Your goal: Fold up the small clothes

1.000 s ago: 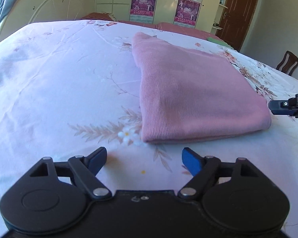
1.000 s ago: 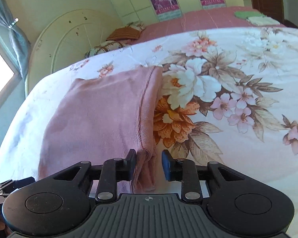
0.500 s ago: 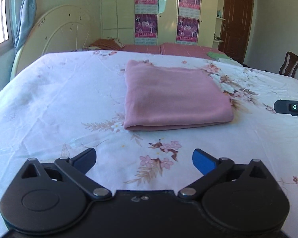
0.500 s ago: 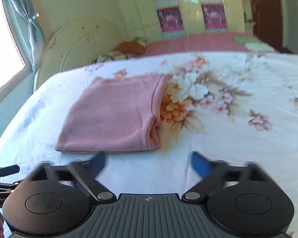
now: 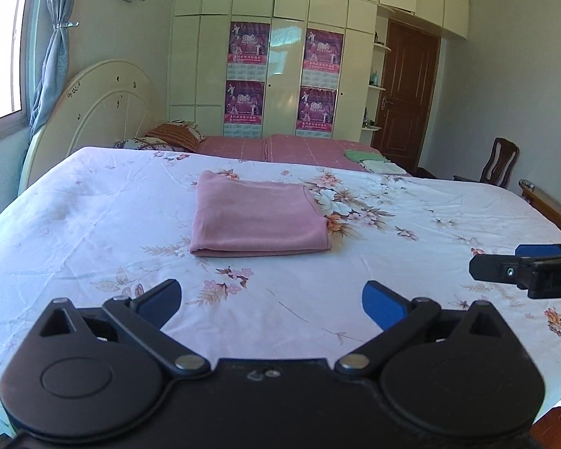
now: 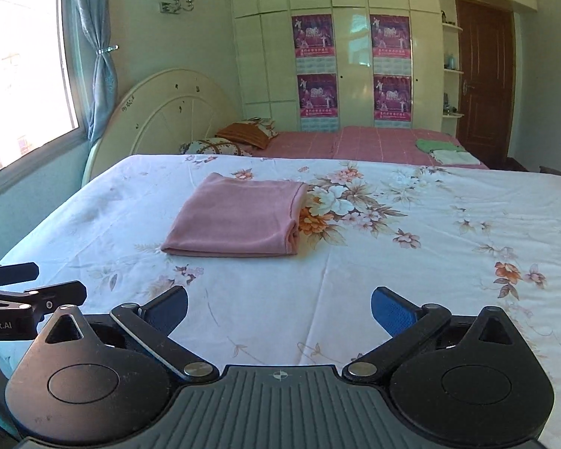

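A pink garment (image 5: pixel 256 219) lies folded into a flat rectangle on the floral bed sheet (image 5: pixel 93 224), well ahead of both grippers. My left gripper (image 5: pixel 271 301) stands open near the bed's front edge, nothing between its blue pads. In the right wrist view the same pink garment (image 6: pixel 239 217) sits left of centre, its open layered edge facing right. My right gripper (image 6: pixel 278 307) is open and empty too. Each gripper's tip shows at the edge of the other's view: the right gripper (image 5: pixel 523 265), the left gripper (image 6: pixel 22 295).
A second bed with a pink cover (image 5: pixel 299 147) stands behind, with pillows (image 6: pixel 235 138) and folded green and white cloths (image 6: pixel 443 151). A round headboard (image 6: pixel 168 112), a window with a blue curtain (image 6: pixel 93 56), a wardrobe, a brown door (image 5: pixel 407 93) and a chair (image 5: pixel 499 162) surround it.
The right gripper let go of the pink garment's corner and opened wide. Both grippers pulled back and up from the garment, which now lies farther off and smaller in both views.
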